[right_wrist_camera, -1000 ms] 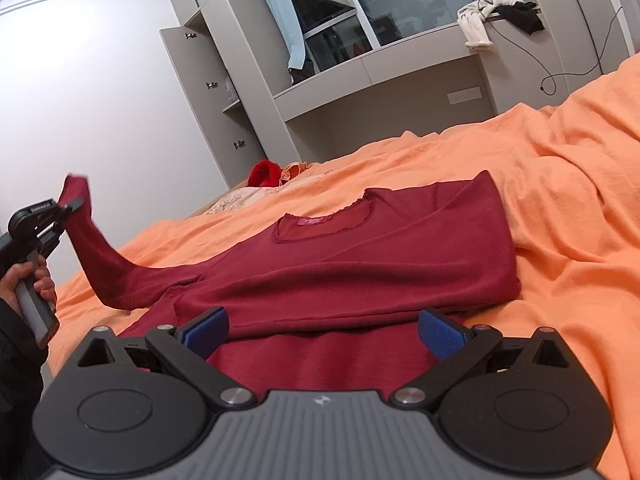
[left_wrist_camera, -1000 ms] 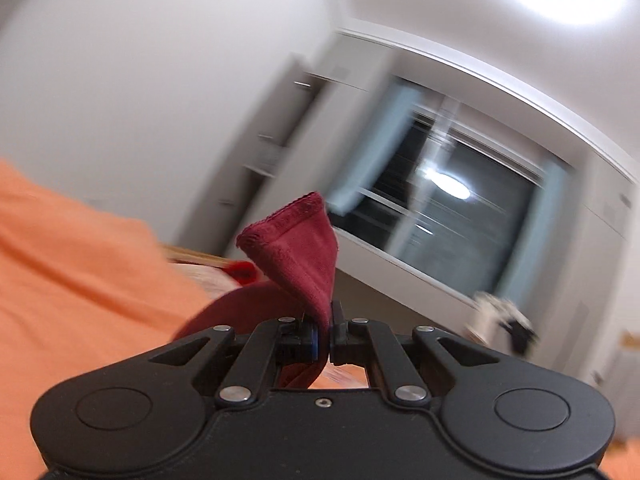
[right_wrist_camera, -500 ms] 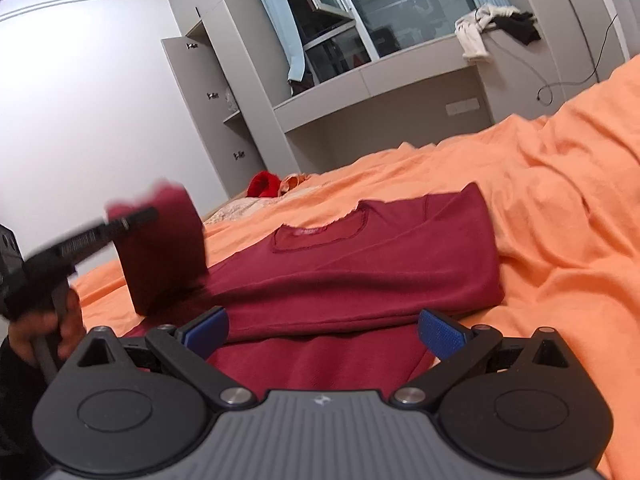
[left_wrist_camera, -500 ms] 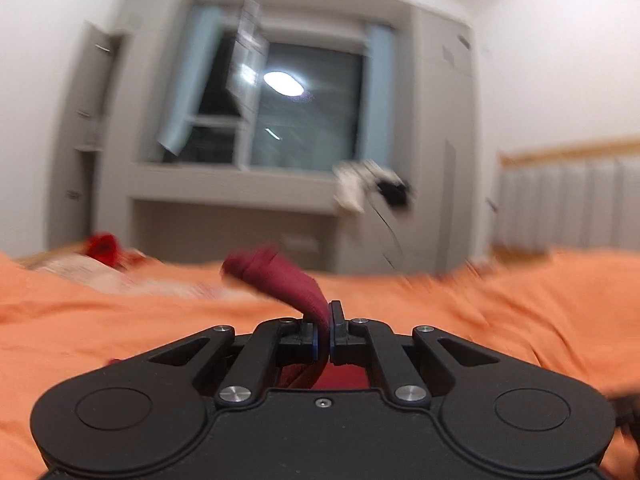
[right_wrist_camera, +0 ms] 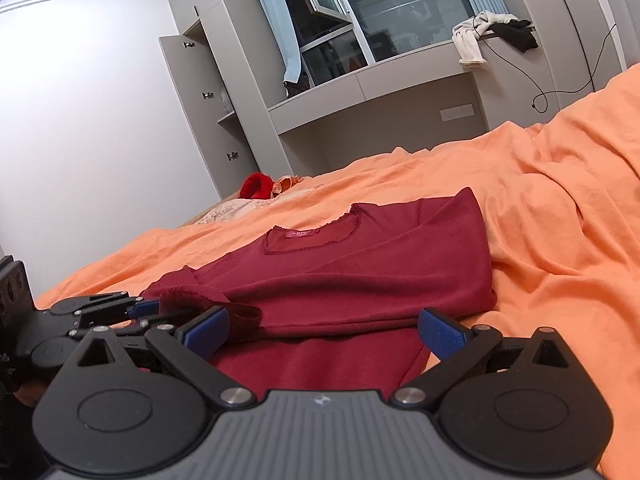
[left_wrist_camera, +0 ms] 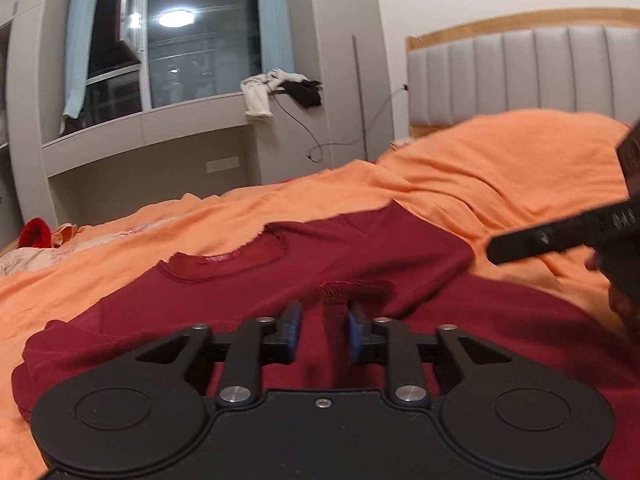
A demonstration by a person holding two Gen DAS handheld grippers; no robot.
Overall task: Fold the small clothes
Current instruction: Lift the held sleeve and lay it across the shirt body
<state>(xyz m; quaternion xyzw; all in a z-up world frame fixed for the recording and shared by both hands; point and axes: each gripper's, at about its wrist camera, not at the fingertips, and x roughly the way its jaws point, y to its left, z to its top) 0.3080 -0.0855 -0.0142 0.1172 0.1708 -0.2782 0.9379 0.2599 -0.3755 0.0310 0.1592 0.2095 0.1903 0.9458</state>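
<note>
A dark red long-sleeved top [left_wrist_camera: 340, 256] [right_wrist_camera: 360, 276] lies on the orange bed cover, its right sleeve folded across the chest. My left gripper [left_wrist_camera: 323, 334] is open low over the top, and the left sleeve's cuff [left_wrist_camera: 352, 290] lies loose between its blue pads [left_wrist_camera: 294, 330], folded onto the body. In the right wrist view the left gripper [right_wrist_camera: 144, 312] sits at the left by the cuff [right_wrist_camera: 208, 304]. My right gripper [right_wrist_camera: 324, 330] is wide open and empty, just above the top's lower part.
The orange bed cover [right_wrist_camera: 560, 240] is wrinkled to the right. A red item [right_wrist_camera: 256, 186] and pale clothes [right_wrist_camera: 228, 212] lie at the far bed edge. A padded headboard [left_wrist_camera: 520, 76] stands right. Clothes [right_wrist_camera: 480, 36] hang on the window ledge.
My left gripper swung the sleeve cuff over from the left, lowered it onto the top's body and opened, letting it go. The right gripper stayed open in place.
</note>
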